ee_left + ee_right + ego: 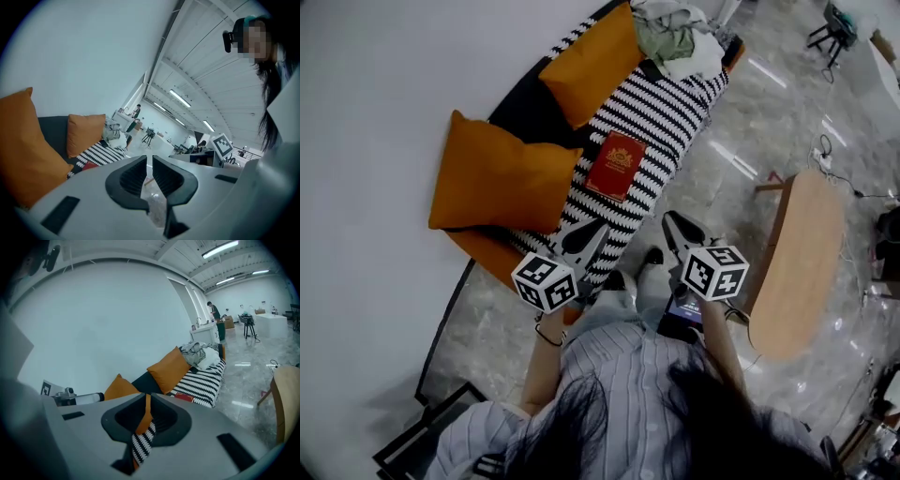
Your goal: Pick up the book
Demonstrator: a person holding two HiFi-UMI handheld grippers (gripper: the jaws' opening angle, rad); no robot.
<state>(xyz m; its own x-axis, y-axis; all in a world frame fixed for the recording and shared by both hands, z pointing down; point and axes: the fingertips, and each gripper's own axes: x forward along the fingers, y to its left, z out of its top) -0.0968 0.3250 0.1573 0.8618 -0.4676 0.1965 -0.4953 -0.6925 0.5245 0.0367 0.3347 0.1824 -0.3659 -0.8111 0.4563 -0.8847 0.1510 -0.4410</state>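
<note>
A red book (616, 166) with a gold emblem lies flat on the black-and-white striped sofa seat (661, 112). A sliver of the book (89, 165) shows in the left gripper view, and the book (184, 398) shows small in the right gripper view. My left gripper (596, 231) hovers over the sofa's near end, short of the book, jaws shut and empty. My right gripper (670, 223) hangs beside the sofa's edge over the floor, also shut with nothing in it.
Two orange cushions (502, 178) (592, 61) lean on the sofa back. A heap of clothes (680, 37) fills the sofa's far end. A light wooden table (802, 262) stands on the marble floor to the right. My shoes (639, 267) are by the sofa.
</note>
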